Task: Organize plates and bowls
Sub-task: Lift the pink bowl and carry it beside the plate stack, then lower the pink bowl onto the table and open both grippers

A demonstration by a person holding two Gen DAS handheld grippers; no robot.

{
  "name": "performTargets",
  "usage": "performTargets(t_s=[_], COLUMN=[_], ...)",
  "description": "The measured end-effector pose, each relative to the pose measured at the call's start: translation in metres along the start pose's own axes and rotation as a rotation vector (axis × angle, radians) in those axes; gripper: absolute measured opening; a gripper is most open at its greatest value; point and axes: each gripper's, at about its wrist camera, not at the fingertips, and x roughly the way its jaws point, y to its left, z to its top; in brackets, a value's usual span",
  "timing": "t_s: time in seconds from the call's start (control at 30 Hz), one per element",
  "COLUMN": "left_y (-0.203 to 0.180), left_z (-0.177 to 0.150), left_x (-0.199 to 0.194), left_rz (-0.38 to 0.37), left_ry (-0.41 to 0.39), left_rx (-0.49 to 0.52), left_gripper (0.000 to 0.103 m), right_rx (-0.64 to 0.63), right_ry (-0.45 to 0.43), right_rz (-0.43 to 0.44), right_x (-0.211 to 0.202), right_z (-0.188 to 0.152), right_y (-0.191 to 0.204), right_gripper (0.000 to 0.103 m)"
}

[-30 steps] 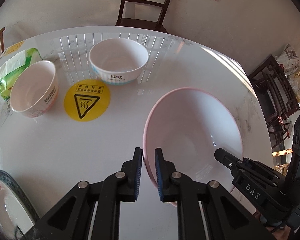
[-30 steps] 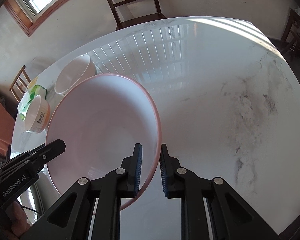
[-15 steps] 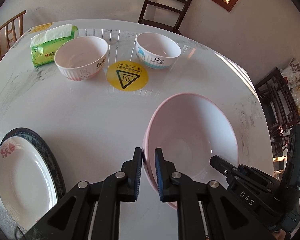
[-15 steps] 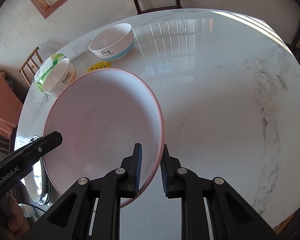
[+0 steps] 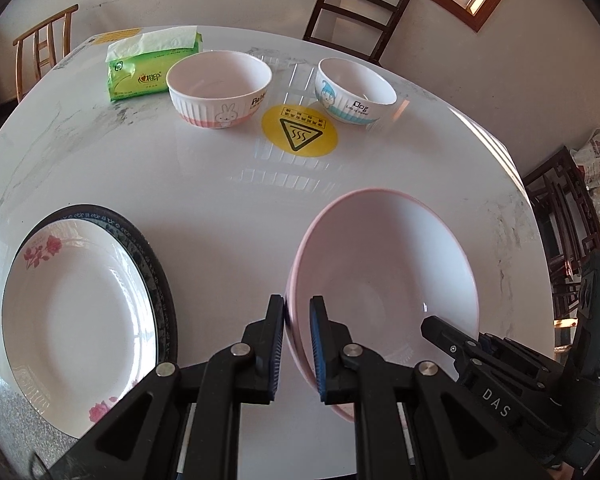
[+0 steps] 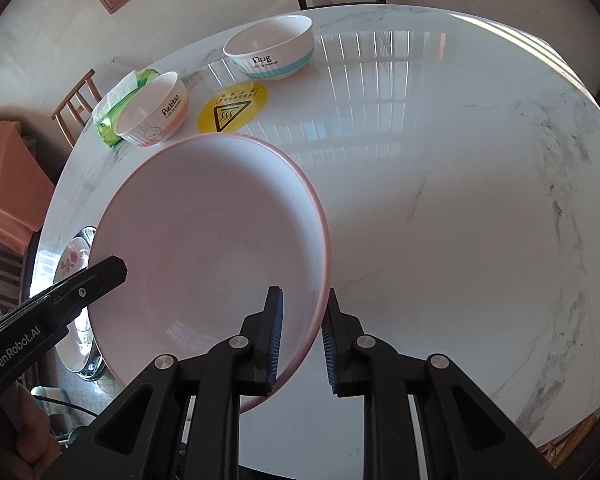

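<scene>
A large pink bowl [image 5: 380, 280] [image 6: 204, 240] hangs tilted above the white marble table [image 5: 204, 184], held by opposite rims. My left gripper [image 5: 298, 344] is shut on its left rim. My right gripper [image 6: 302, 340] is shut on the right rim, with the rim between the blue pads. To the left lies a white floral plate [image 5: 72, 312] stacked on a dark-rimmed plate [image 5: 158, 268]. At the far side stand a pink rabbit bowl [image 5: 220, 88] [image 6: 154, 110] and a blue "Dog" bowl [image 5: 356, 92] [image 6: 270, 48].
A green tissue pack [image 5: 148, 68] lies behind the rabbit bowl. A round yellow hot-surface sticker [image 5: 299, 131] sits between the two small bowls. Wooden chairs [image 5: 356, 8] stand around the table, with dark furniture [image 5: 560, 220] off to the right.
Both grippers have carried the pink bowl sideways across the table toward the stacked plates, which now show almost fully in the left wrist view. Both grips are unchanged.
</scene>
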Motion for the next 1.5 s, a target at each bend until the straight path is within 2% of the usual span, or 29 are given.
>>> performTargets(t_s=[0.7, 0.87, 1.13, 1.5], left_y=[0.012, 0.017, 0.025, 0.032], left_z=[-0.005, -0.003, 0.001, 0.008], left_x=[0.008, 0.010, 0.004, -0.008], left_rz=[-0.022, -0.045, -0.044, -0.070], left_ry=[0.019, 0.032, 0.016, -0.008], left_rx=[-0.020, -0.042, -0.061, -0.055], left_gripper=[0.013, 0.014, 0.024, 0.028], right_rx=[-0.015, -0.017, -0.025, -0.017], right_ry=[0.008, 0.004, -0.034, -0.091], right_rz=[0.003, 0.019, 0.023, 0.003], right_x=[0.006, 0.004, -0.006, -0.022], right_z=[-0.005, -0.005, -0.001, 0.011], right_y=[0.008, 0.009, 0.012, 0.009], right_gripper=[0.022, 0.028, 0.040, 0.042])
